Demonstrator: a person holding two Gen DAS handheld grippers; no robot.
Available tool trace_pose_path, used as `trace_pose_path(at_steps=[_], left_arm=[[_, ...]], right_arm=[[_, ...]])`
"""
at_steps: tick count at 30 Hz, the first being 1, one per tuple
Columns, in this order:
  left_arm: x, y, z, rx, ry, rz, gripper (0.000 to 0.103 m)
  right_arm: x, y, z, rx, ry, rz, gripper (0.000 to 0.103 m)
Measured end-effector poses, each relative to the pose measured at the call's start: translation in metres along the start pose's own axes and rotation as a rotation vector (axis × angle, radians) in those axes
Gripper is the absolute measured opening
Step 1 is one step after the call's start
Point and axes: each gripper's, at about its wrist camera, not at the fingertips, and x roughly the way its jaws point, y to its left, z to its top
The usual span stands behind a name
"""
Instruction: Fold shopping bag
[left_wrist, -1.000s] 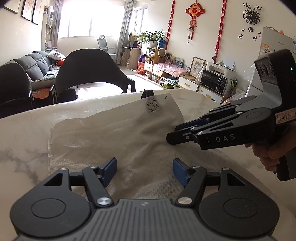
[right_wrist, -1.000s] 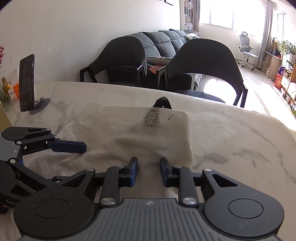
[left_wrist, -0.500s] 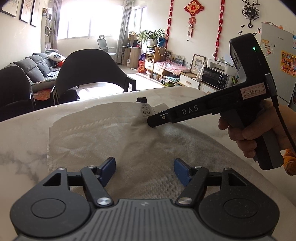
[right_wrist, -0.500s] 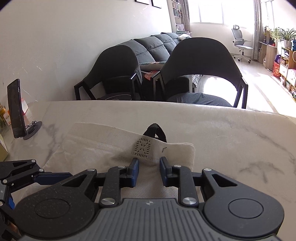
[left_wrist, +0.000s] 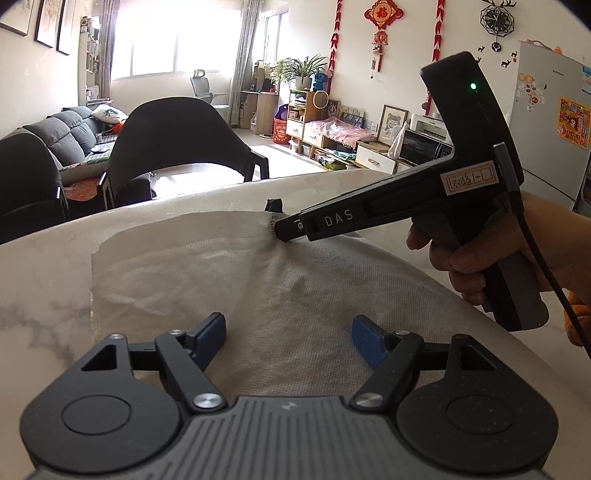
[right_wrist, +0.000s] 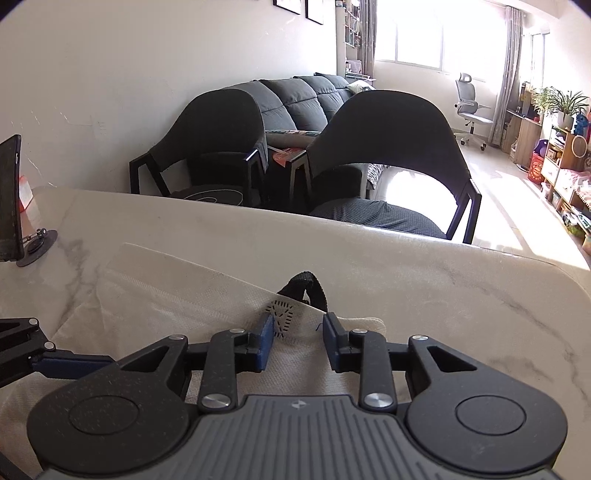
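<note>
Lying flat, creased white non-woven shopping bag, black handle, stitched patch

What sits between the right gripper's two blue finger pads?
In the right wrist view, the right gripper straddles the white fabric shopping bag's top edge: its stitched patch, with the black strap handle just beyond.

2 close wrist cams, shared bag

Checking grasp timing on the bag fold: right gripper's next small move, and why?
Probably close the right gripper: its open fingers straddle the shopping bag edge at the stitched patch below the black handle. Pinching there would let it lift the far edge. The left gripper hangs open over the near part.
</note>
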Motion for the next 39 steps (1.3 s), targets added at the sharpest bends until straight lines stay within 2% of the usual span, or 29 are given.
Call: trace_pose_path(at_steps=[7, 12, 16, 19, 24, 29, 33, 39], left_arm=[[0.0, 0.006, 0.0, -0.028, -0.007, -0.022, 0.077], [0.001, 0.005, 0.0, -0.018, -0.004, -0.015, 0.077], [0.0, 0.007, 0.001, -0.027, -0.004, -0.017, 0.077], [0.0, 0.011, 0.006, -0.035, 0.012, -0.012, 0.077], [0.002, 0.026, 0.021, -0.089, 0.02, -0.002, 0.077], [0.018, 0.044, 0.033, -0.142, -0.013, 0.044, 0.077], [0.028, 0.052, 0.03, -0.136, -0.032, 0.092, 0.077], [0.023, 0.065, 0.033, -0.202, -0.055, 0.077, 0.077]], right_arm=[[-0.024, -0.015, -0.005, 0.163, -0.023, 0.012, 0.048], [-0.019, -0.011, -0.018, 0.139, 0.006, -0.008, 0.049], [-0.015, 0.0, -0.027, 0.069, -0.027, -0.012, 0.061], [-0.013, 0.01, -0.032, -0.009, -0.042, -0.039, 0.062], [-0.013, 0.003, -0.033, 0.024, -0.06, -0.008, 0.063], [-0.011, 0.006, -0.032, 0.002, -0.056, -0.018, 0.064], [-0.012, 0.004, -0.033, 0.009, -0.057, -0.013, 0.065], [-0.014, 0.002, -0.033, 0.021, -0.058, -0.001, 0.066]])
